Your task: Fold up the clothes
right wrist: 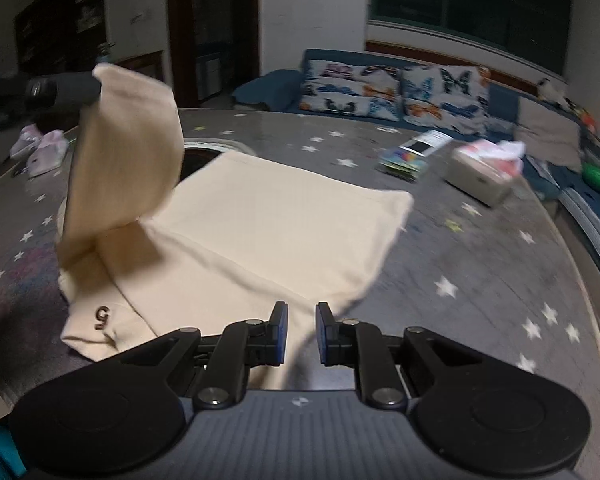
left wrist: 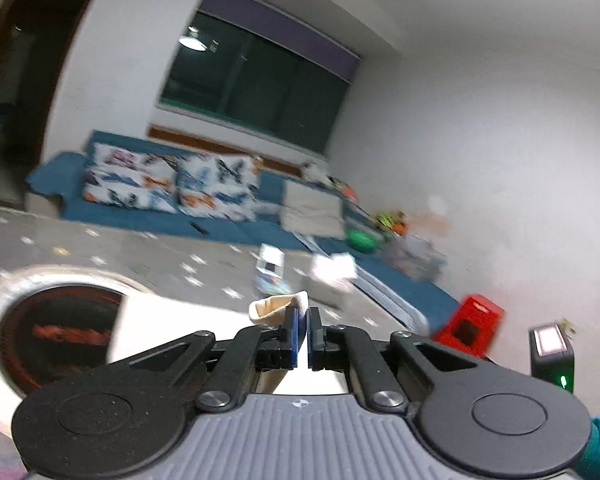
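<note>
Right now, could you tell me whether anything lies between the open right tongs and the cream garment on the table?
Nothing visible does. The right tongs hang open just above the near edge of the cream garment, with no object between them. The tissue box and the booklet sit farther back on the table, well off to the right.

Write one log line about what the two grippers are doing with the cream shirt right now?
left gripper: shut on sleeve, raised | right gripper: open, over cream shirt | table: shirt partly flat

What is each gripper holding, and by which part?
Left gripper pinches the cream garment by a lifted sleeve end. Right gripper is open over the hem, holding nothing.
</note>
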